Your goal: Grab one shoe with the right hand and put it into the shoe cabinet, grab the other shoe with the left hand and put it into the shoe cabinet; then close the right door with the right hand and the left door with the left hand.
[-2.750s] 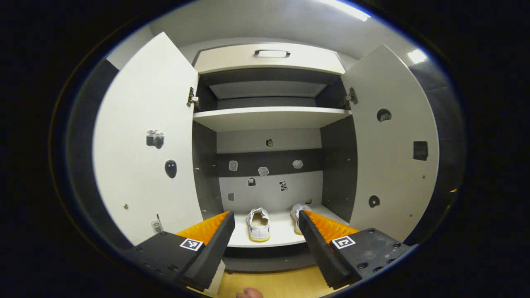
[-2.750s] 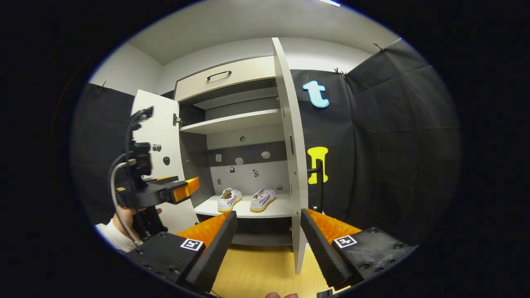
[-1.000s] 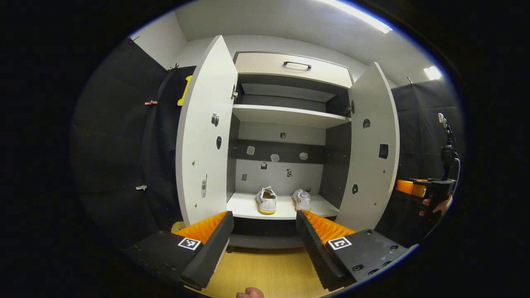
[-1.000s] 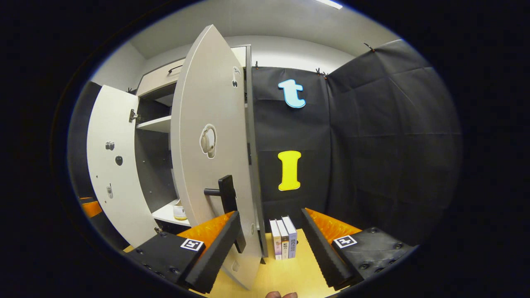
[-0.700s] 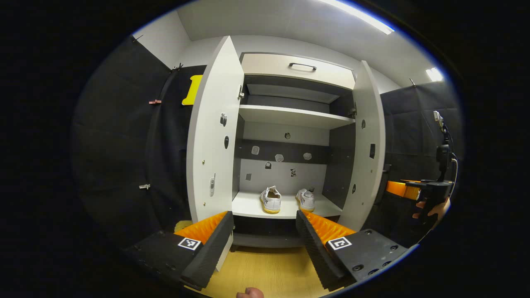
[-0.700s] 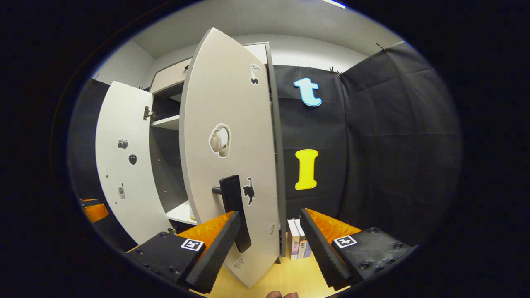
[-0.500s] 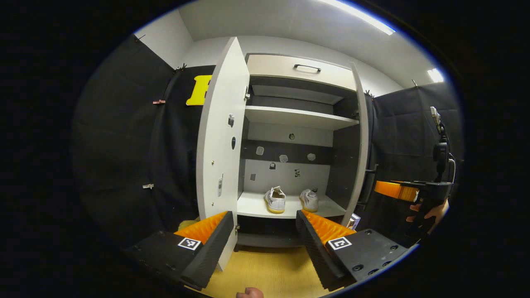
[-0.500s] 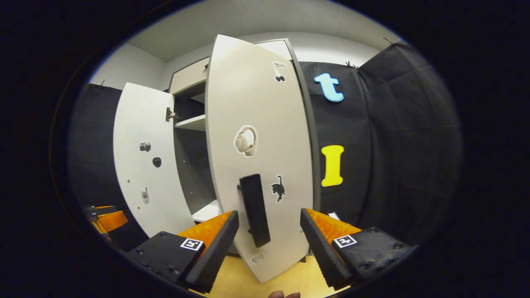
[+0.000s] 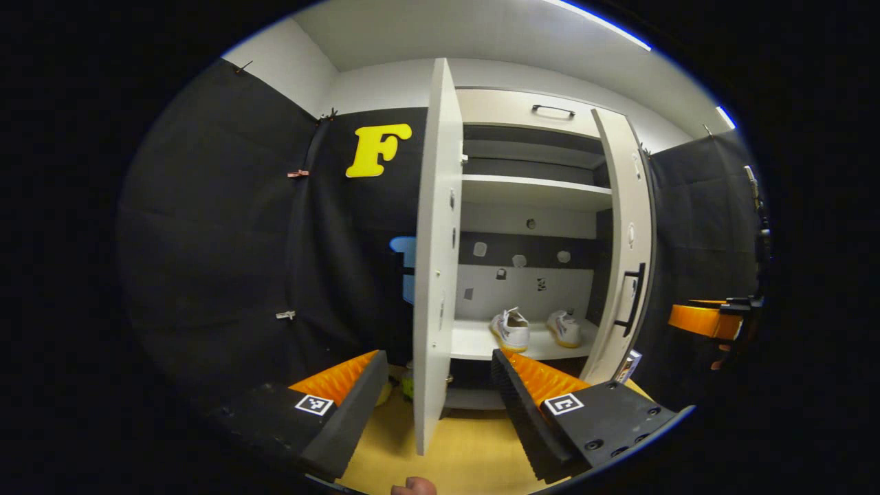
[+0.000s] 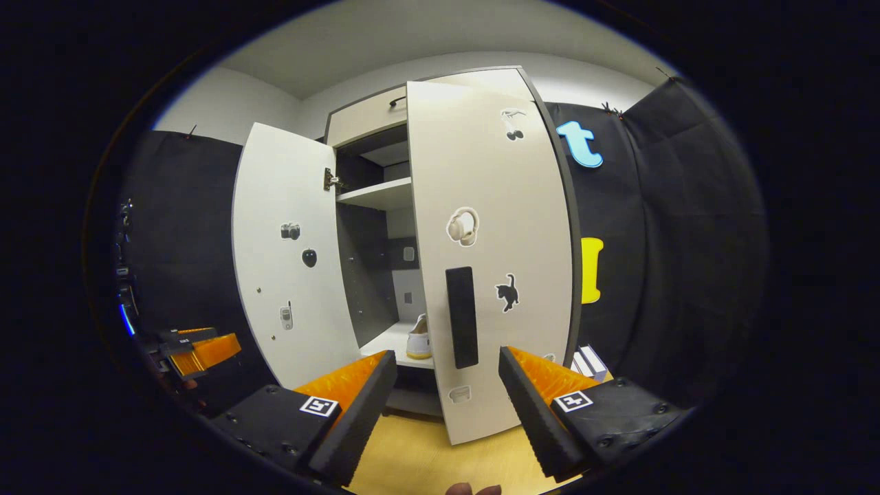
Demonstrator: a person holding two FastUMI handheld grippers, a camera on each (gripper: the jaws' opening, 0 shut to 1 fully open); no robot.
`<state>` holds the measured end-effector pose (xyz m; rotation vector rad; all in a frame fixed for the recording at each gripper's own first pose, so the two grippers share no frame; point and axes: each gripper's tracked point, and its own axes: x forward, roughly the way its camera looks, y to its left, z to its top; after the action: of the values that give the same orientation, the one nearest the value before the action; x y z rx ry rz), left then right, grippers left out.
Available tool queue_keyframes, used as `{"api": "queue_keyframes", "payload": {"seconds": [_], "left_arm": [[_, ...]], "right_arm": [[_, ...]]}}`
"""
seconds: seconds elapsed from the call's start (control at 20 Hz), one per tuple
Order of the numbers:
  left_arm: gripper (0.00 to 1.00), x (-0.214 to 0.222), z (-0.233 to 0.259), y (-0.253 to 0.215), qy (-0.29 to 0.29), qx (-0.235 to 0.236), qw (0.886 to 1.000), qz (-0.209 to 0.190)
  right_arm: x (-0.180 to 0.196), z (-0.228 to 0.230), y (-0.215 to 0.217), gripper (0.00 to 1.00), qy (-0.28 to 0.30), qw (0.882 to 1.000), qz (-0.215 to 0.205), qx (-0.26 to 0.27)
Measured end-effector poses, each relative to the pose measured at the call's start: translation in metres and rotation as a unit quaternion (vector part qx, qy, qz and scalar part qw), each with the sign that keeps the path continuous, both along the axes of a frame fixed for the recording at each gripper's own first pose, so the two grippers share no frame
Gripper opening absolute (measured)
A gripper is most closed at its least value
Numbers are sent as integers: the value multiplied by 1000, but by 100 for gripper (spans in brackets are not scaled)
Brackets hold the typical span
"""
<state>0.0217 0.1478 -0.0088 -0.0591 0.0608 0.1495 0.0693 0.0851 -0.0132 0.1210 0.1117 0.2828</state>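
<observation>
In the right gripper view, the right gripper is hanging released at lower centre, the white right door's black bar handle just above its gap. In the left gripper view, the left gripper is hanging released before the edge-on white left door, and two white sneakers are sitting on the cabinet's bottom shelf, right of centre.

Left gripper view: low, off the cabinet's left front, facing the left door edge-on, interior beyond. Right gripper view: low, right front, close, facing the right door outer face. Both share the lower shelf and left door.
</observation>
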Motion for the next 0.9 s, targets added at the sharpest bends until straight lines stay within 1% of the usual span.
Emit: {"api": "queue_keyframes", "payload": {"seconds": [0.25, 0.55, 0.65, 0.8, 0.9], "left_arm": [[95, 11, 5, 57, -1, -1, 999, 37], [95, 56, -5, 112, 1, 1, 998, 70], [95, 73, -12, 118, 6, -2, 998, 63], [95, 87, -12, 116, 6, -11, 999, 42], [94, 87, -9, 117, 3, 0, 999, 41]], "right_arm": [[-9, 5, -4, 98, -4, 1000, -11, -1], [-14, 4, -17, 98, -3, 999, -34, -6], [-14, 3, -24, 98, -1, 999, -43, -6], [-15, 4, -33, 98, -2, 998, -55, -11], [-13, 4, -37, 98, -3, 998, -61, -11]]}}
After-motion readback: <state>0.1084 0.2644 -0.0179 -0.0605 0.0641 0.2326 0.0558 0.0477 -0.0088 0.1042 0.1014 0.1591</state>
